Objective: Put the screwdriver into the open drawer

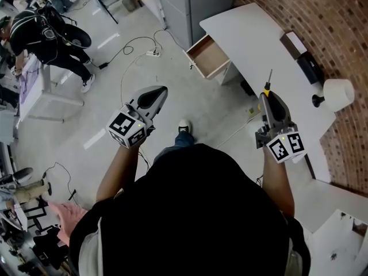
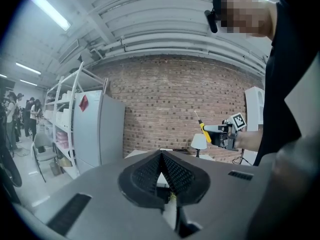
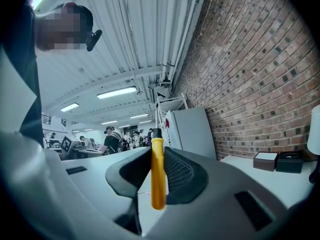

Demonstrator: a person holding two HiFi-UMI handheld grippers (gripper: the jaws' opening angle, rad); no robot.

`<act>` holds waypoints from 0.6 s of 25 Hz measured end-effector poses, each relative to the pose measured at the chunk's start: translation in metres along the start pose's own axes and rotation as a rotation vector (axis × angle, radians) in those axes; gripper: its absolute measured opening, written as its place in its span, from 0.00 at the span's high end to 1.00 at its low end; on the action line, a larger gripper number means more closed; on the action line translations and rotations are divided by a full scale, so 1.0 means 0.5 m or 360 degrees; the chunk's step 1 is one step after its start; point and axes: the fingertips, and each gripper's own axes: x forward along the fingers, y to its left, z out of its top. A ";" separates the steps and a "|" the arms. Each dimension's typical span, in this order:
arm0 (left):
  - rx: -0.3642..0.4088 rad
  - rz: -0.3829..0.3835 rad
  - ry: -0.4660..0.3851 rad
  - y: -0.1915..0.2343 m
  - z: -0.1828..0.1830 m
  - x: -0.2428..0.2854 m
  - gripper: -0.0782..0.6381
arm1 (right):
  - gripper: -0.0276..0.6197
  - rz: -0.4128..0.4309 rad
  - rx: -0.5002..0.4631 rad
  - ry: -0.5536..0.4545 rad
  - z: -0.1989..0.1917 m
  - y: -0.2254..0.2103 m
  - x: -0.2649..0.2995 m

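While the right tongs (image 1: 265, 96) clamp the screwdriver (image 1: 268, 80) by its yellow handle, the metal shaft sticks out past the tips, pointing away from the person. The right gripper view shows the handle upright between both pads, gripped firmly. The screwdriver is in the air at the edge of the white curved worktop (image 1: 253, 39), not touching it, and well apart from the drawer (image 1: 208, 56). The drawer is pulled open at the worktop's far end, its wooden inside visible; I can't tell if anything is in it. The left tongs (image 1: 164, 89) are closed on nothing, pads meeting at the tip, held over the grey floor (image 1: 115, 79). On the worktop by the brick wall (image 1: 322, 16): a black box (image 1: 309, 66) and a white lamp (image 1: 336, 94). A cable (image 1: 135, 45) lies on the floor near the drawer.
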 end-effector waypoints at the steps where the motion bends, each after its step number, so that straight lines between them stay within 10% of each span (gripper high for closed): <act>1: -0.0006 0.0001 0.0002 0.015 0.000 0.007 0.87 | 0.82 -0.0002 -0.0001 0.0007 -0.002 -0.004 0.014; 15: -0.0036 -0.0057 0.0038 0.190 0.000 0.110 0.87 | 0.82 -0.0044 -0.0002 0.0078 -0.020 -0.057 0.194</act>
